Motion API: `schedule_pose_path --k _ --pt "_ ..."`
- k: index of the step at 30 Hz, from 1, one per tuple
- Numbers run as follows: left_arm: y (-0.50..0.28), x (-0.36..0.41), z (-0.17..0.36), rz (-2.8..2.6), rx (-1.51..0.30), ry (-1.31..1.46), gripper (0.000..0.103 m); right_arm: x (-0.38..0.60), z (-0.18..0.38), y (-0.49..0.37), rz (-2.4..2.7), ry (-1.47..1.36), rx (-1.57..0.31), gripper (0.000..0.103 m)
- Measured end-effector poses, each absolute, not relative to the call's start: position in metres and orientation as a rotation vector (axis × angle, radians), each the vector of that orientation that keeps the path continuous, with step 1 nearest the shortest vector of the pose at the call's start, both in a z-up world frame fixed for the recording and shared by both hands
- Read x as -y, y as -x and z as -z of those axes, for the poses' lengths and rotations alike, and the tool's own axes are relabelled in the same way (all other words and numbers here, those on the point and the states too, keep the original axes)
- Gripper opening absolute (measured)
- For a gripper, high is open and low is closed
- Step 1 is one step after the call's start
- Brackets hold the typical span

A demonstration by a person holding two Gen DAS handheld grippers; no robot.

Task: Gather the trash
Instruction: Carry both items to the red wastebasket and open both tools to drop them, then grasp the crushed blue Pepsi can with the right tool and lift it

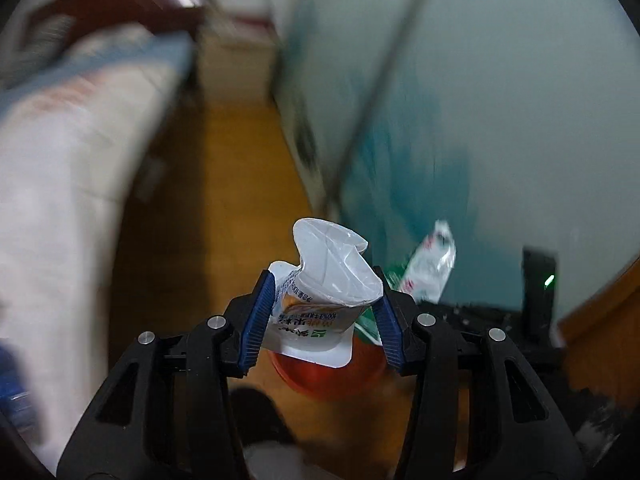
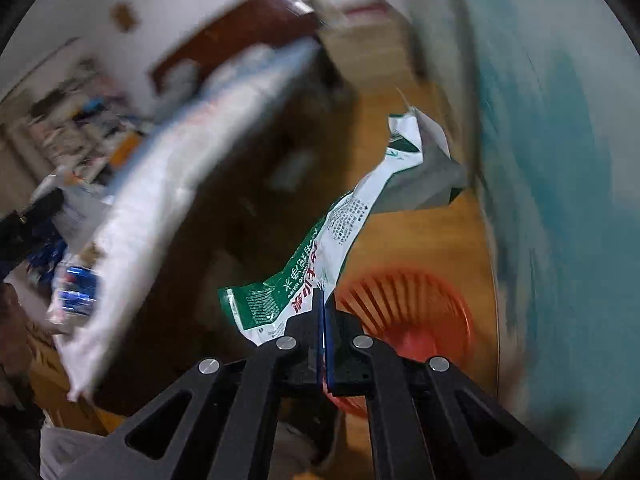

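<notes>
My left tongs (image 1: pixel 322 312) clench a crushed white plastic yogurt cup (image 1: pixel 320 296). My right tongs (image 2: pixel 323 312) pinch a crumpled green-and-white plastic wrapper (image 2: pixel 320 256) above the near red slatted plastic basket (image 2: pixel 416 312).

- A bed with a pale, blue-edged quilt (image 1: pixel 72 120) sits at my nine o'clock.
- A warm yellow-brown wooden floor (image 1: pixel 224 184) runs ahead toward twelve.
- A pale wall with blurred teal painted patches (image 1: pixel 500 120) fills my two o'clock.
- A dark reddish-brown wooden headboard (image 2: pixel 240 28) stands at eleven, blurred.
- Cluttered shelves (image 2: pixel 72 128), too blurred to read, lie at nine.
</notes>
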State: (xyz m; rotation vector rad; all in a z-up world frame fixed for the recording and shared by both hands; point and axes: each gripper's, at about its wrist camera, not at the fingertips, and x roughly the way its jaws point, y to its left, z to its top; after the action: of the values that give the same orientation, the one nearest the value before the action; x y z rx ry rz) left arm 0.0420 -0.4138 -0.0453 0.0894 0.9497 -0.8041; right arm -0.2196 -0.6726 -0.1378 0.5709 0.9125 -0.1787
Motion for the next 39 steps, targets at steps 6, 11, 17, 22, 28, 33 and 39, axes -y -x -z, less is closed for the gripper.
schedule_pose_path --k 6,11,17,22,28,33,39 --pt "-0.069 0.49 0.161 0.855 -1.164 -0.195 0.049 0.7 0.221 0.224 0.208 -0.671 -0.991 0.003" --pt "-0.07 0.505 0.183 0.842 -1.197 -0.23 0.082 0.698 0.245 0.22 0.256 -0.757 -1.002 0.086" --pt "-0.054 0.459 0.125 0.758 -1.078 -0.118 0.082 0.686 0.194 0.228 0.261 -0.719 -0.899 0.087" --pt "-0.008 0.356 0.029 0.577 -0.838 -0.1 0.085 0.64 0.1 0.233 0.224 -0.523 -0.824 0.084" --pt "0.077 0.218 -0.031 0.347 -0.661 -0.073 0.091 0.528 -0.009 0.233 0.068 -0.372 -0.689 0.088" --pt "0.121 0.131 -0.017 0.203 -0.636 -0.011 0.091 0.423 -0.048 0.219 -0.059 -0.355 -0.662 0.096" --pt "0.126 0.067 0.005 0.15 -0.66 0.129 0.091 0.303 -0.052 0.159 -0.213 -0.29 -0.762 0.096"
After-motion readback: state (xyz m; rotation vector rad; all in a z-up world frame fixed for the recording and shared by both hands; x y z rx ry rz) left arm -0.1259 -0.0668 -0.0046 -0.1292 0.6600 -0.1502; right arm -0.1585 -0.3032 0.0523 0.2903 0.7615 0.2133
